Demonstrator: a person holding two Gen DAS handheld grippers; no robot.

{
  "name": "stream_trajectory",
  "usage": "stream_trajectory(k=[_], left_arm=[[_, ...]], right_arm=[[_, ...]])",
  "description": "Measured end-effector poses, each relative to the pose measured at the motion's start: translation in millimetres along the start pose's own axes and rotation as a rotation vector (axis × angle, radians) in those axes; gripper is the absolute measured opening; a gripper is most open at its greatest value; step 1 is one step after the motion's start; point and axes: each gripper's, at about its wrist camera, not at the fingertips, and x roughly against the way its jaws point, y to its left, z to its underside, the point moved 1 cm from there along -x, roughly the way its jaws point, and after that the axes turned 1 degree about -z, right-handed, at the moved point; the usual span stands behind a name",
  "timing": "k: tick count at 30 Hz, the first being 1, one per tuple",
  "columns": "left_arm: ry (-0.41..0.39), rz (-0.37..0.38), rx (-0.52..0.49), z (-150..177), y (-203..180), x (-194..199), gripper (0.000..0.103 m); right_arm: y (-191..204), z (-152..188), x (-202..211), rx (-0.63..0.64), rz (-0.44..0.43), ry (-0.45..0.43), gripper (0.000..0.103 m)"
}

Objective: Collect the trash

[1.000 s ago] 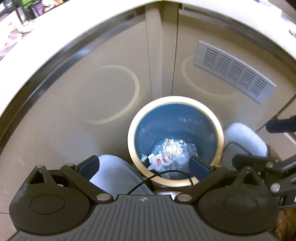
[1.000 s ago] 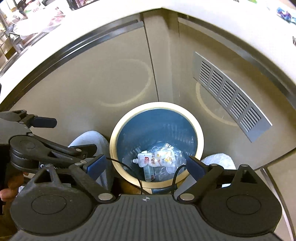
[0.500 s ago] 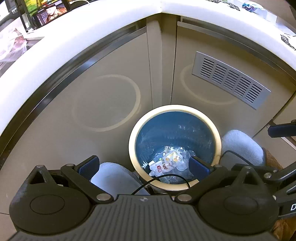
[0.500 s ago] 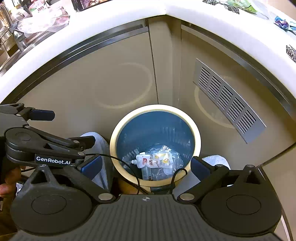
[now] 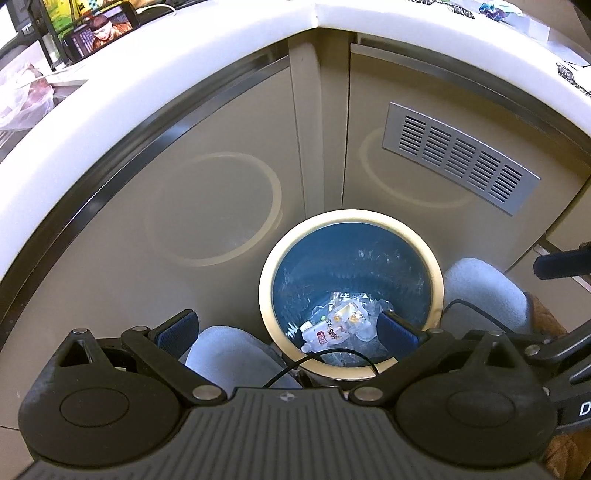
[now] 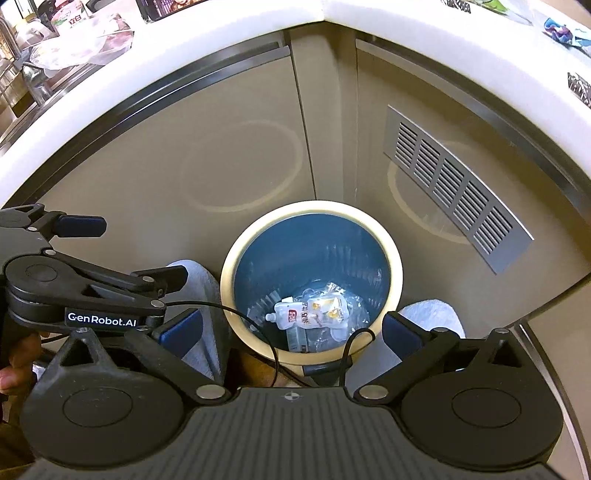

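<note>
Trash in the bin at a kitchen corner

A white-topped corner table (image 6: pixel 369 26) over glossy beige cabinet doors (image 6: pixel 184 155) with a grey metal vent grille (image 6: pixel 454 195) fills the far side. Near, the round blue cream-rimmed bin (image 6: pixel 395 273) holds a white spouted pouch (image 6: pixel 295 314) among clear wrappers. Left tongs (image 5: pixel 288 328) and right tongs (image 6: pixel 291 332) both gape wide, empty, the right having just been opening.
</note>
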Motion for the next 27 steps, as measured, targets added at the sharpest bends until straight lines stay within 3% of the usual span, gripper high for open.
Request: stream_trajectory(k=[27], left_arm=[[0.042,0.0,0.008,3.7,1.8,-12.0,0.102]], right_arm=[[0.7,0.2,-17.3,-0.038,-0.039,0.064,0.103]])
